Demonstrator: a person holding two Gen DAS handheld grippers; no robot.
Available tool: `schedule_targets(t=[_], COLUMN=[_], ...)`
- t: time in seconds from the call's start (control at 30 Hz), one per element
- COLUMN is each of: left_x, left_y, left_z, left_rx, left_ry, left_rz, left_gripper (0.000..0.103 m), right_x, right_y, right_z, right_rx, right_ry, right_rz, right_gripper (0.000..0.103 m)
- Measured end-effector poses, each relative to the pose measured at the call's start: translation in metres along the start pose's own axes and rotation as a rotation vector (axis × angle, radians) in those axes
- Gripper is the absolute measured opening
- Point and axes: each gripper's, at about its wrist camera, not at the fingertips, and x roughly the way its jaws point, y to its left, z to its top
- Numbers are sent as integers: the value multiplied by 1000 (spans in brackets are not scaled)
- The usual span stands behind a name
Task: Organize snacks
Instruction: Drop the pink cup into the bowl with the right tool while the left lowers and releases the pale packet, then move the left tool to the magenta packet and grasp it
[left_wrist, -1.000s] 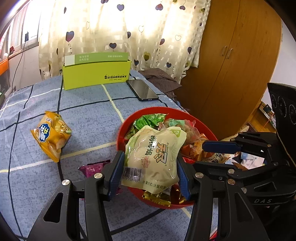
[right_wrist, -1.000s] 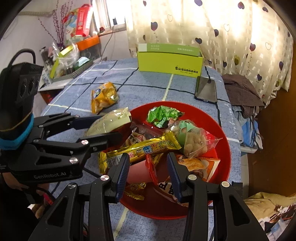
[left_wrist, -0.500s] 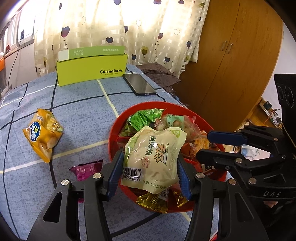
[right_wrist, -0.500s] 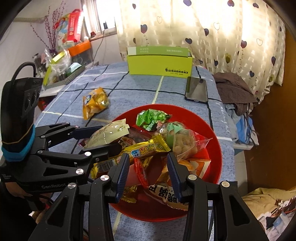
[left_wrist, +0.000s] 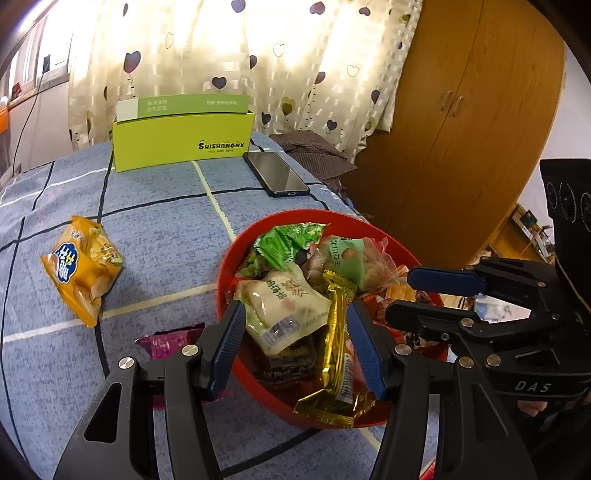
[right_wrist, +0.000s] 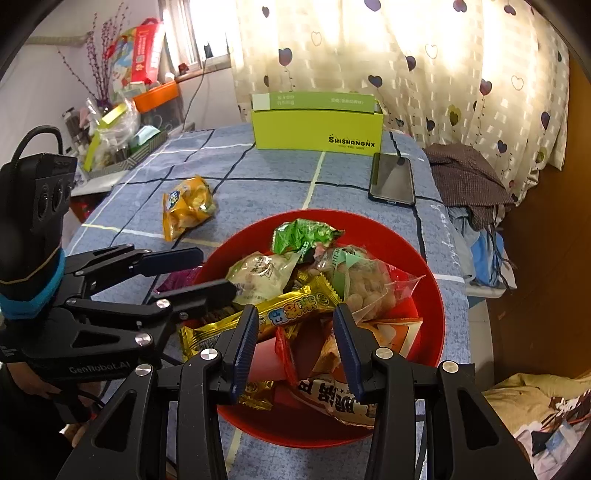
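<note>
The pale cream-and-green plastic snack packet (left_wrist: 280, 310) that the left gripper (left_wrist: 295, 343) was holding over the bowl half a second ago now lies inside the round red plastic bowl (left_wrist: 236, 254), resting on the other snacks beside a long gold foil bar wrapper (left_wrist: 338, 343). The left jaws have just been opening; they stand apart, with the packet's near end between them but slack in the pile. I'd judge that one delivered.

The right gripper (right_wrist: 297, 345) hovers over the bowl's near side, jaws part open and, as far as I can see, clamped on nothing.

Two snacks remain out on the blue checked cloth (left_wrist: 155, 229): a yellow crinkly bag (left_wrist: 83, 266) well to the left, and a magenta packet (left_wrist: 168, 341) just beside the bowl.

Behind them the lime-green cardboard box (left_wrist: 181, 138) reads "SHISHANGNX". The grippers' bodies are marked "DAS" and "GenRobot.AI". The packets carry Chinese print I can't read.
</note>
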Motion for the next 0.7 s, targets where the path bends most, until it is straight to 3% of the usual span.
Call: schedule_targets(t=[0.2, 0.37, 0.7], left_x=[-7, 3, 16], left_y=[10, 11, -9], left_z=[2, -2, -14], left_rx=[-20, 8, 96], left_ry=[-25, 21, 111], left_rz=[69, 164, 155], left_gripper=[58, 58, 58], right_x=[0, 4, 2], right_y=[-1, 0, -5], right_z=[2, 0, -1], right_rx=[9, -6, 3], right_ry=[-6, 18, 13], right_rz=[-12, -28, -50], right_gripper=[40, 39, 38])
